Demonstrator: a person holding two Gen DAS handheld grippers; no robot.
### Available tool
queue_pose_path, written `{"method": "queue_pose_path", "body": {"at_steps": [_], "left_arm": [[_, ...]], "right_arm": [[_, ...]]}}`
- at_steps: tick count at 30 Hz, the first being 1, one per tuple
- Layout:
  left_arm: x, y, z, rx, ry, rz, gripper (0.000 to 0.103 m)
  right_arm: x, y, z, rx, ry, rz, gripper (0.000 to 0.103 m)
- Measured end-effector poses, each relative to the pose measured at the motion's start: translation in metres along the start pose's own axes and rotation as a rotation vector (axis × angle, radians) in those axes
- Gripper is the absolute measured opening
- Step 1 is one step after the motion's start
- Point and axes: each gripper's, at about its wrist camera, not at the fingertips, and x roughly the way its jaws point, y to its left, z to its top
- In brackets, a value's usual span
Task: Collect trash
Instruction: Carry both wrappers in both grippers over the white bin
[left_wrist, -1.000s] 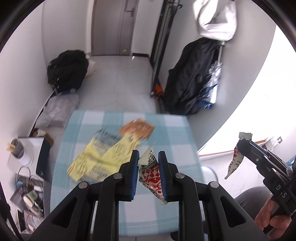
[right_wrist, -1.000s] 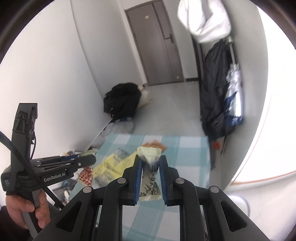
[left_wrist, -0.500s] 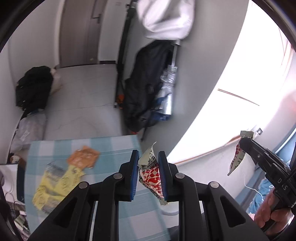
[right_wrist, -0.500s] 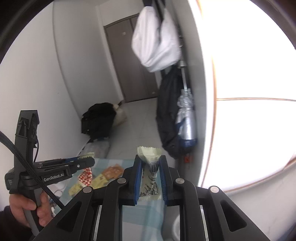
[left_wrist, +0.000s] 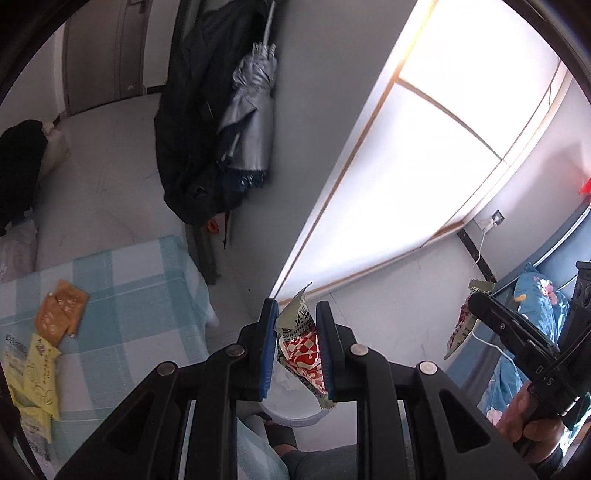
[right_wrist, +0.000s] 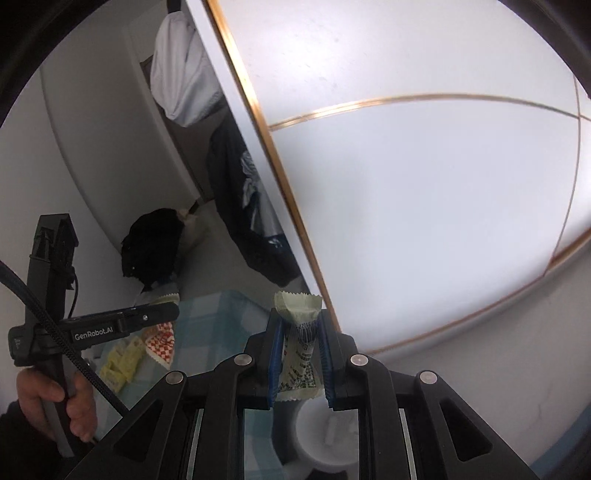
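Observation:
My left gripper (left_wrist: 295, 325) is shut on a red-and-white checkered snack wrapper (left_wrist: 301, 350), held off the table's right edge above a white bin (left_wrist: 291, 410). My right gripper (right_wrist: 298, 328) is shut on a pale green wrapper with a barcode (right_wrist: 299, 347), also above the white bin (right_wrist: 325, 435). The right gripper with its wrapper (left_wrist: 461, 325) shows at the right of the left wrist view. The left gripper (right_wrist: 162, 314) with the checkered wrapper (right_wrist: 160, 341) shows at the left of the right wrist view.
A table with a blue checked cloth (left_wrist: 129, 321) carries an orange packet (left_wrist: 61, 310) and yellow wrappers (left_wrist: 33, 376). Dark coats and a silver umbrella (left_wrist: 251, 110) hang by the wall. A white glass partition (right_wrist: 406, 184) stands to the right. A black bag (right_wrist: 151, 243) lies on the floor.
Both grippers have swung right, away from the table toward the partition, each still holding its wrapper. The white bin has come into view below them.

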Motion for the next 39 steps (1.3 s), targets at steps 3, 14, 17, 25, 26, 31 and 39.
{"method": "queue_pose_path", "body": {"at_steps": [3,14,17,25,26,31,39], "left_arm": [[0.029,-0.008,-0.003,0.006,0.054,-0.019,0.016],[0.139,-0.027,-0.031,0.075,0.319,-0.015,0.017],[0.166,-0.026,-0.041,0.073,0.385,-0.021,0.017],[0.214,-0.016,-0.061,0.058,0.521,0.028,0.017],[0.219,-0.017,-0.063,0.063,0.537,0.036,0.017],[0.23,-0.018,-0.07,0.075,0.593,0.076,0.017],[0.245,-0.015,-0.07,0.042,0.666,0.089,0.017]], "right_arm": [[0.016,-0.025,-0.018,0.037,0.042,-0.02,0.018],[0.082,-0.092,-0.085,0.205,0.206,-0.044,0.018],[0.103,-0.102,-0.104,0.239,0.255,-0.033,0.018],[0.161,-0.105,-0.141,0.302,0.376,0.002,0.018],[0.168,-0.108,-0.144,0.302,0.386,0.006,0.017],[0.19,-0.111,-0.168,0.321,0.44,0.016,0.017],[0.215,-0.109,-0.198,0.376,0.515,0.029,0.018]]}}
